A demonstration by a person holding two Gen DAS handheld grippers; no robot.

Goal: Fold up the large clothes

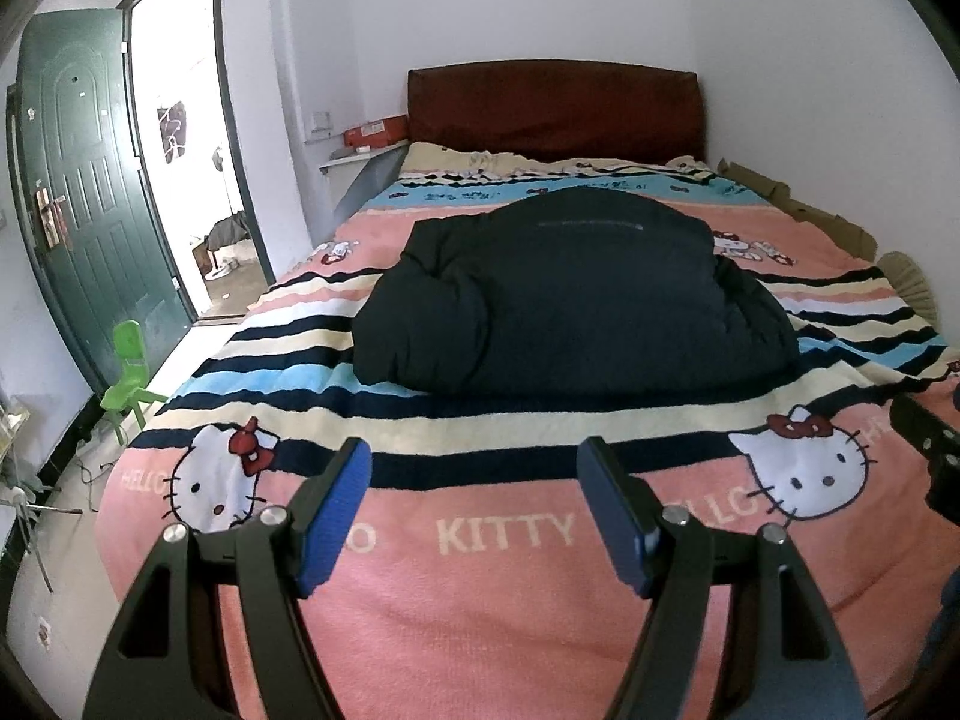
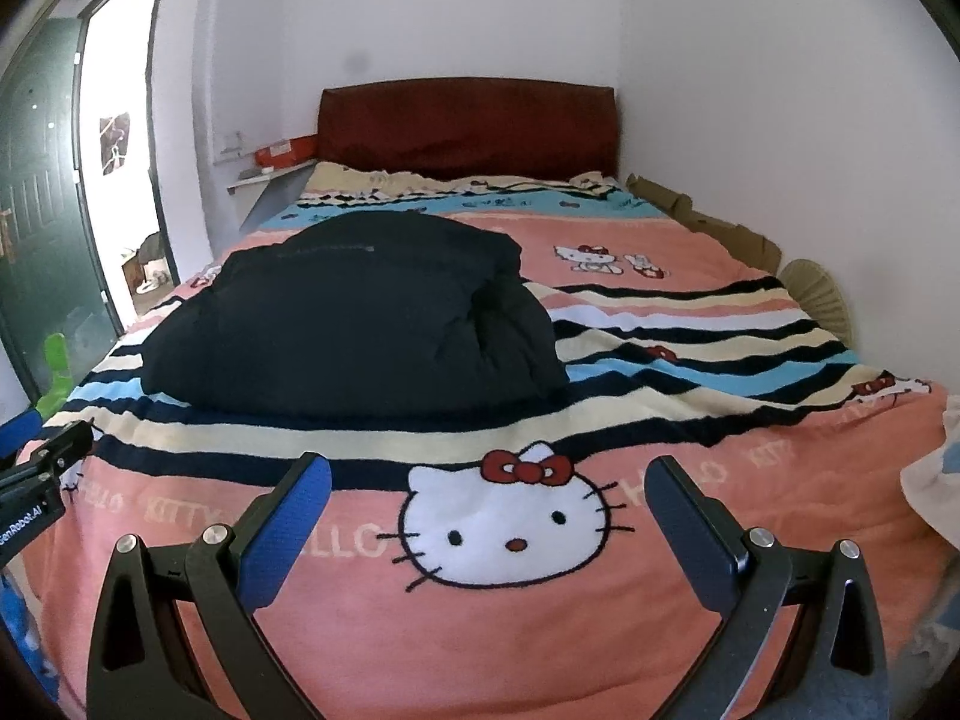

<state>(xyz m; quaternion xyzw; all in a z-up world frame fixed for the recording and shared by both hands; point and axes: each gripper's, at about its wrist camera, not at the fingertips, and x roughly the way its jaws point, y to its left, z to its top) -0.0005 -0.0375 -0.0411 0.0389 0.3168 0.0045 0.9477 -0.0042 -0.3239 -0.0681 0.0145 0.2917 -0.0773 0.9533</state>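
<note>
A large dark navy padded jacket (image 1: pixel 570 294) lies folded into a thick bundle in the middle of the bed; it also shows in the right wrist view (image 2: pixel 354 324). My left gripper (image 1: pixel 474 462) is open and empty, held over the pink foot end of the blanket, short of the jacket. My right gripper (image 2: pixel 489 477) is open and empty, over the Hello Kitty face, to the right of the jacket. The right gripper's body shows at the left view's right edge (image 1: pixel 930 456), the left gripper's body at the right view's left edge (image 2: pixel 36 480).
The bed carries a striped pink Hello Kitty blanket (image 1: pixel 510 600) with a dark red headboard (image 1: pixel 552 108) against the far wall. An open green door (image 1: pixel 78 192) and a small green chair (image 1: pixel 129 378) stand left of the bed. A wall runs along the right side.
</note>
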